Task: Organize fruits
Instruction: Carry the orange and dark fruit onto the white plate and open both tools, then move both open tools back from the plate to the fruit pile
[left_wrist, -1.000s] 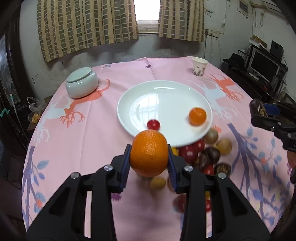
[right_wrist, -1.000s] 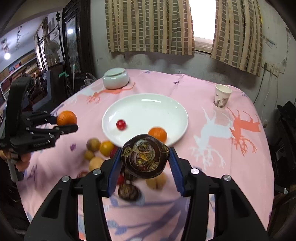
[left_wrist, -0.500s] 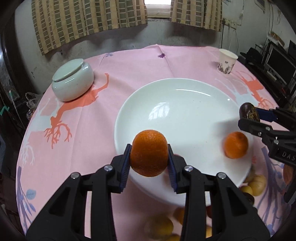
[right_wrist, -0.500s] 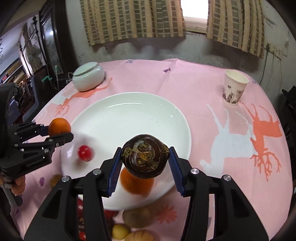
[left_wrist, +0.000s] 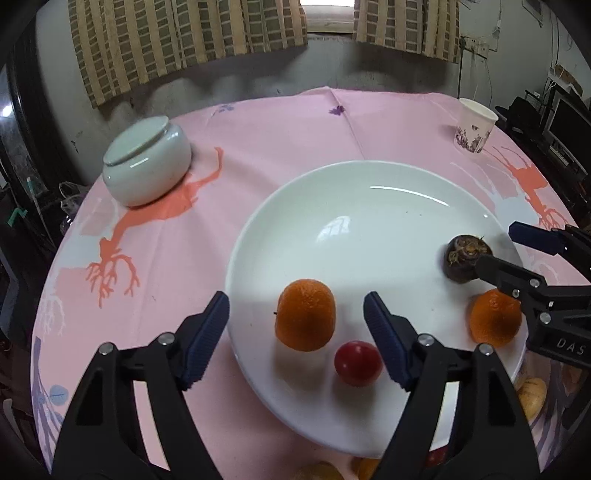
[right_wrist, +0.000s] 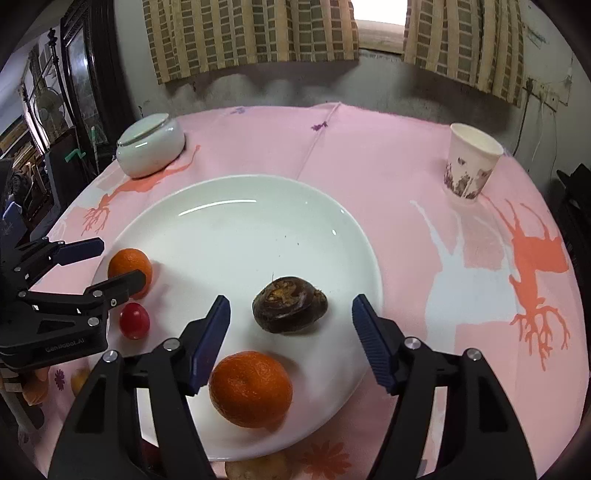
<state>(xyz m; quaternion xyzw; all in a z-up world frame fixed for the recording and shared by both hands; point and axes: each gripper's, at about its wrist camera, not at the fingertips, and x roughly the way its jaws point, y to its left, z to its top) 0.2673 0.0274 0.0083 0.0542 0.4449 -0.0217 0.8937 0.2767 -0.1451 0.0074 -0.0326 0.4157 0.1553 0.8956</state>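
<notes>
Left gripper (left_wrist: 296, 314) jaws opening, pads clear of the round orange mandarin (left_wrist: 306, 314) resting at seven o'clock on the white ceramic plate (left_wrist: 369, 192). Right gripper (right_wrist: 291, 314) likewise opening, releasing the dark brown chestnut-like fruit (right_wrist: 290, 309) onto the plate for sorting.

L tongs (left_wrist: 296, 317) & R tongs (right_wrist: 291, 315): both angled down, jaws opening, gripping nothing.

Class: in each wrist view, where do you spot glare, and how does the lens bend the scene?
Left wrist view: a window reflection glares on the white plate, and the curtains bow with dark corners. Right wrist view: a thin streak of glare on the plate; the window is blown out white.
</notes>
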